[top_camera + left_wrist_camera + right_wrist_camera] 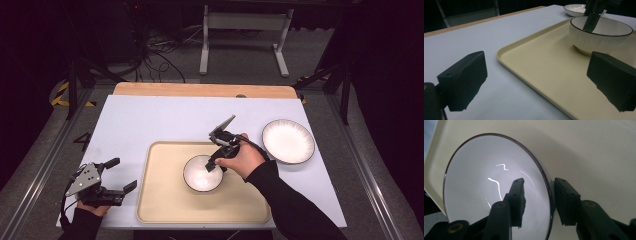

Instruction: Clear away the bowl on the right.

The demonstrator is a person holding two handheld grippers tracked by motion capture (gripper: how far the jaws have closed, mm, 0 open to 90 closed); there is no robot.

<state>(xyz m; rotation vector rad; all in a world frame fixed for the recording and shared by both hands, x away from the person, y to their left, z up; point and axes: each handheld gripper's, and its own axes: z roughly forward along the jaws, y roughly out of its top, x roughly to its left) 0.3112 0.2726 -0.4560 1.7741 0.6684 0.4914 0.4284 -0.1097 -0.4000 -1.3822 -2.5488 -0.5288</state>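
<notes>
White bowl (202, 173) sitting on beige tray (165, 200). Right gripper (218, 162) jaws straddling its rim, slightly parted, not pressing. Left gripper (120, 175) jaws wide open, empty, over tabletop (150, 120) beside tray.

high: above, looking forward-down | gripper views: low, close | all share bowl (202, 173) on tray (165, 200)
</notes>
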